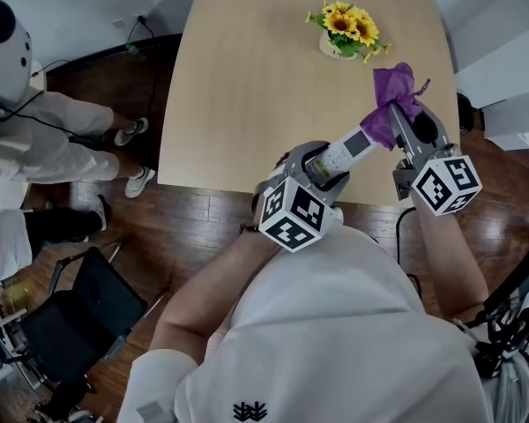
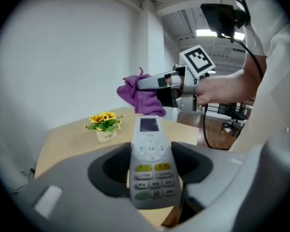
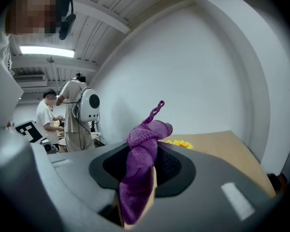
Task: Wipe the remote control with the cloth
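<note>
We see a grey remote control (image 1: 339,159) held in the air over the near edge of a light wooden table (image 1: 247,77). The left gripper (image 1: 324,173) is clamped on its lower end, with the button face up. In the left gripper view the remote (image 2: 151,158) sits between the two dark pads, with a small screen at the far end and two yellow buttons and one green among grey ones. We cannot read the print on the keys.

A purple cloth (image 1: 392,104) meets the remote's far end. It is bunched and pinched tight in the right gripper (image 1: 407,129), with a small loop sticking up.

Farther back on the table stands a white pot of sunflowers (image 1: 346,32), well apart from both grippers. Its dark lettering is too small for us to read.

On the dark wooden floor at left we see a person in white clothes (image 1: 44,139) and a black chair (image 1: 79,315).
</note>
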